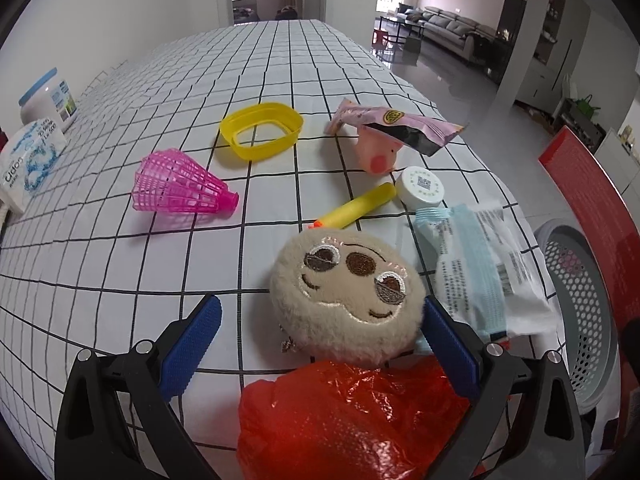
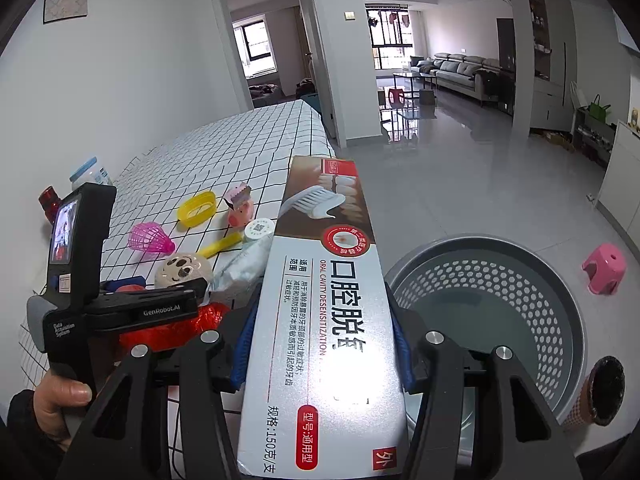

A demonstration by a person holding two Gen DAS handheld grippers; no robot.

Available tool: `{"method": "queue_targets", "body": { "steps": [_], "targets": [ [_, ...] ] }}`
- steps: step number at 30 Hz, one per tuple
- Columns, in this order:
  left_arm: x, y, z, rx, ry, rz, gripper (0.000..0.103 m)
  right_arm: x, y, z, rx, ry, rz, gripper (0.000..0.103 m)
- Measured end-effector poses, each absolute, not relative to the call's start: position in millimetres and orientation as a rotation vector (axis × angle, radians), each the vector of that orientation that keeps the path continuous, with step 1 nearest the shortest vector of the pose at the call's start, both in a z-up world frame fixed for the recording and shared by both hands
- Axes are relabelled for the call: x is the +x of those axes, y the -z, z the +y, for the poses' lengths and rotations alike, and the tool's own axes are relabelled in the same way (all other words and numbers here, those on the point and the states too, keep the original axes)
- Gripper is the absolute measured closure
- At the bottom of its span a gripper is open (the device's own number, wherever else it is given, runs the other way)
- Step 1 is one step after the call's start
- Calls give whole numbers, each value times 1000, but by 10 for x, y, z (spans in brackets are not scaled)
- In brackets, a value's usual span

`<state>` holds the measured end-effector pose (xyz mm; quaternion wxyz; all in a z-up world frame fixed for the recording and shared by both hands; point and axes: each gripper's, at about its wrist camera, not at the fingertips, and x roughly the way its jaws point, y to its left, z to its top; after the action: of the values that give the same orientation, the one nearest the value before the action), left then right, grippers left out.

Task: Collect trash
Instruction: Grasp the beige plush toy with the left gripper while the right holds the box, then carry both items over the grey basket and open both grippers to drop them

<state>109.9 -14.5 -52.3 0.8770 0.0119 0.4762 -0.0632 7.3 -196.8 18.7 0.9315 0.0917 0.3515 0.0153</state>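
Note:
My right gripper (image 2: 322, 344) is shut on a silver toothpaste box (image 2: 320, 300) and holds it in the air beside the grey perforated bin (image 2: 500, 300), at the table's edge. My left gripper (image 1: 320, 340) is open low over the table, its blue pads on either side of a beige plush face (image 1: 346, 296), with a crumpled red plastic bag (image 1: 352, 420) just under it. A clear mask wrapper (image 1: 484, 268) lies to the right. A pink snack wrapper (image 1: 396, 126) rests on a pink pig toy (image 1: 376, 152).
On the checked cloth lie a pink shuttlecock (image 1: 180, 188), a yellow ring lid (image 1: 260, 130), a yellow foam dart (image 1: 356, 206) and a white cap (image 1: 422, 190). A tissue pack (image 1: 30, 160) and jar (image 1: 48, 98) stand far left. The bin's rim (image 1: 580, 292) is at the right.

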Motion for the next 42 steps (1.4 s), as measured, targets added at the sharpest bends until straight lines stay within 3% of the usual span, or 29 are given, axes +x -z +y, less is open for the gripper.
{"method": "queue_targets", "body": {
  "steps": [3, 7, 10, 26, 42],
  "targets": [
    [1095, 528, -117, 10, 137, 980, 8, 61, -190, -1967, 191, -29, 719, 50],
    [1108, 530, -99, -6, 167, 986, 35, 87, -199, -1953, 196, -29, 720, 50],
    [1089, 497, -69, -12, 172, 974, 37, 71, -196, -1961, 197, -29, 720, 50],
    [803, -163, 228, -15, 152, 788, 38, -73, -218, -2003, 216, -15, 696, 50],
    [162, -147, -1189, 99, 521, 752, 38, -641, -56, -2740, 270, 202, 721, 50]
  ]
}}
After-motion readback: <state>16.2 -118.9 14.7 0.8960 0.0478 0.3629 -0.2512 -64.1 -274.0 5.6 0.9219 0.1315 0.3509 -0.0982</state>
